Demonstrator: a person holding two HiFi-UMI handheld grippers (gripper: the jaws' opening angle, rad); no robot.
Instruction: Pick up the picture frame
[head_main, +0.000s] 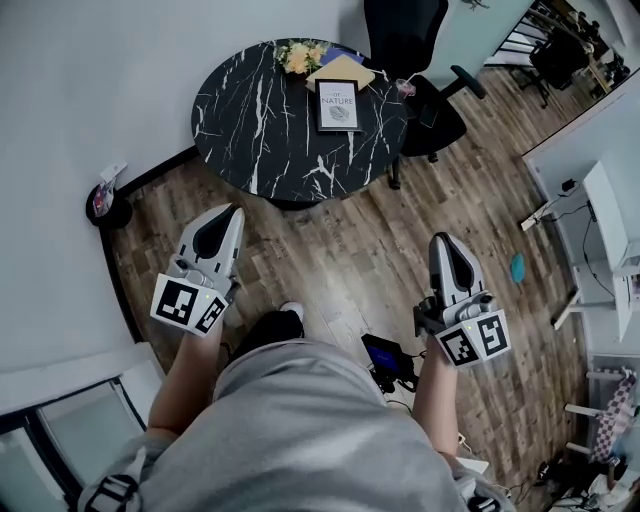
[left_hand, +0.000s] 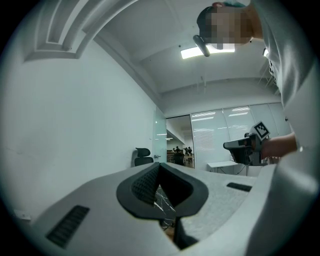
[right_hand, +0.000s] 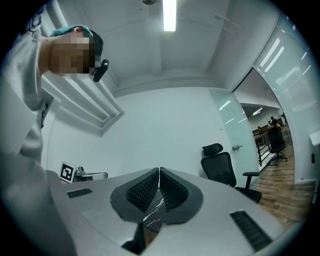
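The picture frame (head_main: 338, 104), black-edged with a white print, lies on the round black marble table (head_main: 260, 130) at the top of the head view. Both grippers are held level over the wooden floor, well short of the table. My left gripper (head_main: 233, 212) points at the table's near edge; its jaws meet at the tips (left_hand: 160, 166) with nothing between them. My right gripper (head_main: 444, 240) is off to the right of the table, its jaws (right_hand: 160, 170) also shut and empty. A sliver of marble shows under each pair of jaws. The frame itself is hidden in both gripper views.
Yellow flowers (head_main: 300, 56) and a tan book (head_main: 342, 71) lie behind the frame. A black office chair (head_main: 420, 70) stands at the table's right. A white wall runs along the left, a white desk (head_main: 610, 220) on the right. A teal object (head_main: 517, 267) lies on the floor.
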